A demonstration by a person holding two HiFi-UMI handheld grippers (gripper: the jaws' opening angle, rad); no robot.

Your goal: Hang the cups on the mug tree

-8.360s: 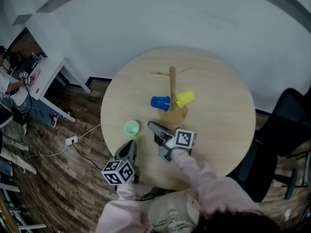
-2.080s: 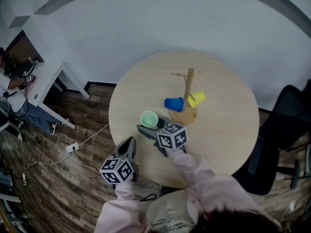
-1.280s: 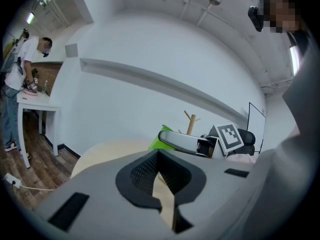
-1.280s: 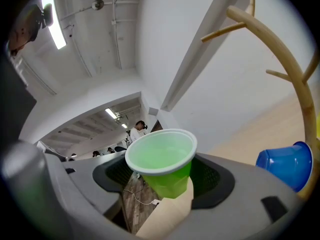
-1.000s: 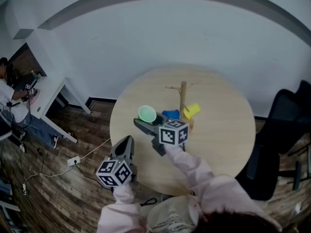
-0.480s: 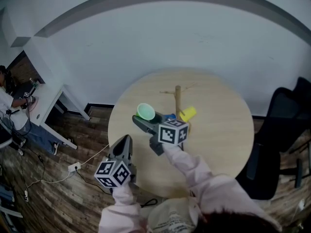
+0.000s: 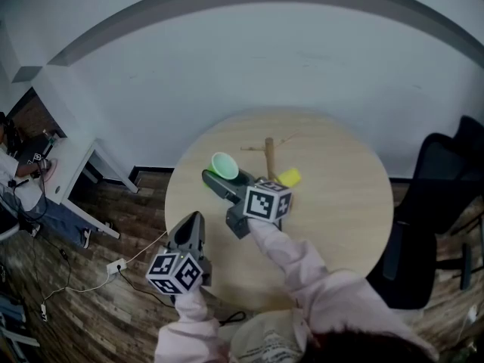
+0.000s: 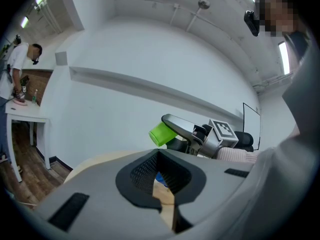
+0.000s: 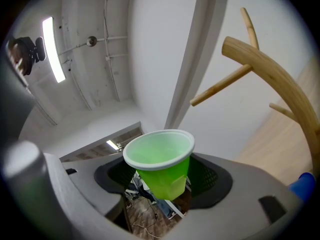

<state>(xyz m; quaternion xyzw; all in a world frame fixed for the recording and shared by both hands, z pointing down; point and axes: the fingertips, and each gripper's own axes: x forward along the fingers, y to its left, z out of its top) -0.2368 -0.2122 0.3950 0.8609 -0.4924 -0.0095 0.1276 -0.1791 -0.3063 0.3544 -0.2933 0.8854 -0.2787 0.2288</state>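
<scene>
Since the green cup [image 9: 160,166] looks like thin plastic with no handle, expect it to be very light, with smooth walls that flex and slip under a hard squeeze. Best hold is low on the tapered body near the base, leaving the rim free to go over a peg.

That's how the right gripper [image 9: 161,196] has it: jaws clamped on the lower body, mouth pointing forward and up. The jaws have just been closing a little, with the cup between them. The cup is off the table [image 7: 340,203], just beside the upper pegs of the mug tree [image 9: 260,69].

A yellow cup [image 7: 288,177] and a blue cup [image 9: 304,186] sit low on the tree.

The left gripper [image 8: 160,194] is near the table edge, jaws together, nothing between them.

No brand, label or readable writing on the cups or tree, only the square markers on the marker cubes [image 7: 266,200].
</scene>
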